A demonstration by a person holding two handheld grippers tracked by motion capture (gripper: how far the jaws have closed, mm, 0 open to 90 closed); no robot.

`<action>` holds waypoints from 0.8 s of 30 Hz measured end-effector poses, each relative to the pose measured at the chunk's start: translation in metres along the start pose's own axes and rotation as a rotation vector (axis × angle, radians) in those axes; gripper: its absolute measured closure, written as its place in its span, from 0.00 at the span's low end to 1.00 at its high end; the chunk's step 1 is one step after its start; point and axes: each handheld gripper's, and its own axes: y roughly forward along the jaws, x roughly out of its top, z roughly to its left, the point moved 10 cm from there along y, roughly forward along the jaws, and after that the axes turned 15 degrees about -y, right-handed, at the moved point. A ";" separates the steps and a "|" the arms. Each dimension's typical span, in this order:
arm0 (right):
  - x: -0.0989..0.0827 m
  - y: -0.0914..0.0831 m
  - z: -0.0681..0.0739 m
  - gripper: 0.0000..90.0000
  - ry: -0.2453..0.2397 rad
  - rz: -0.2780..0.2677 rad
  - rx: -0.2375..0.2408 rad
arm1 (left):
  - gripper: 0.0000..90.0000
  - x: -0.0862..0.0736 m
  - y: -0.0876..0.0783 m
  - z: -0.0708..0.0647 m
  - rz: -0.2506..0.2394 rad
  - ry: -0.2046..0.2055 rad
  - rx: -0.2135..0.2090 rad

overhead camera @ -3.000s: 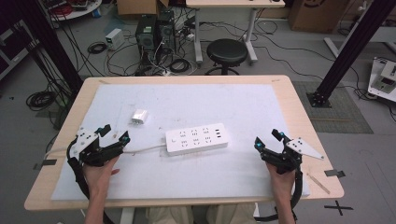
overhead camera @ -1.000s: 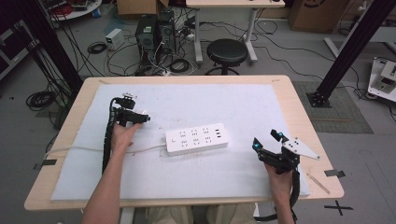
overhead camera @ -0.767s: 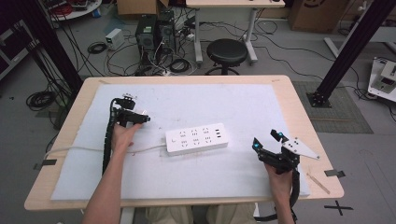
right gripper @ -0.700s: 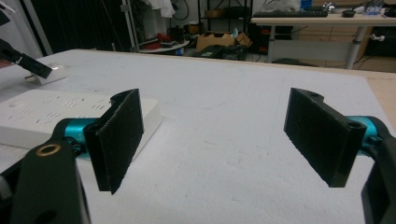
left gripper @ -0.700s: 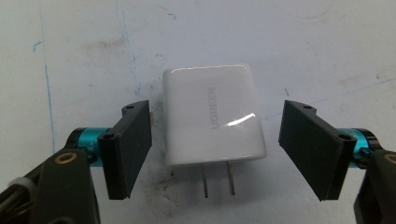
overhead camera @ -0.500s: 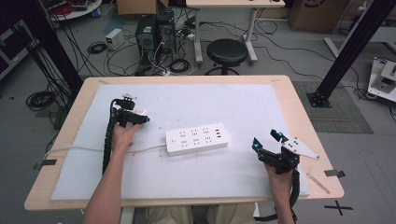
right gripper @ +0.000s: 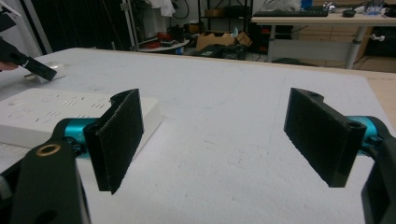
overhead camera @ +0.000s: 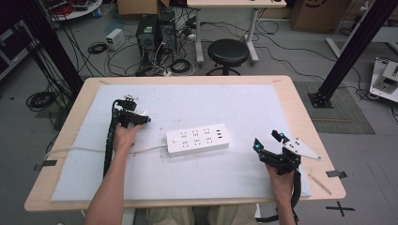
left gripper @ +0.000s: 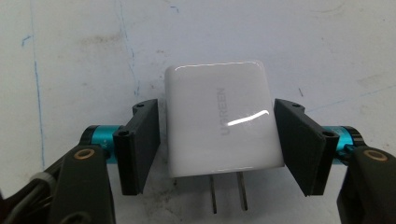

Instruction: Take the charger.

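A white UGREEN plug-in charger (left gripper: 219,123) lies flat on the white mat, its two prongs pointing toward my camera. My left gripper (left gripper: 217,106) straddles it, and its jaws have just been closing. The right pad sits at the charger's edge; a sliver of mat still shows beside the left pad. In the high view the left gripper (overhead camera: 136,117) is over the charger (overhead camera: 142,114) at the mat's left, just left of a white power strip (overhead camera: 198,138). My right gripper (overhead camera: 267,139) rests open near the front right with nothing between its jaws.
The strip's white cable (overhead camera: 80,150) runs left off the table edge under the left forearm. From the right gripper view (right gripper: 212,100) the strip (right gripper: 56,109) lies to the left. The wooden table rim (overhead camera: 324,140) surrounds the mat. A stool (overhead camera: 227,51) stands beyond the table.
Since three seconds ago the left hand went from the front left edge up to the charger. Over the last second it barely shifted. The right hand stayed put.
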 end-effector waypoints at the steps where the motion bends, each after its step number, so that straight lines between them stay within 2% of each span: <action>1: 0.000 0.000 0.000 0.22 0.002 0.001 0.001 | 0.39 0.000 0.000 0.000 -0.001 0.001 0.000; 7: 0.000 0.000 0.000 0.22 0.001 0.003 0.000 | 0.40 0.000 0.000 0.000 -0.003 0.009 0.005; 12: 0.000 0.001 0.000 0.22 -0.005 0.003 0.000 | 0.47 0.001 -0.001 0.001 -0.005 0.021 0.001; 24: 0.000 0.001 0.001 0.22 -0.006 0.007 -0.001 | 0.47 0.000 -0.001 0.000 -0.006 0.032 0.010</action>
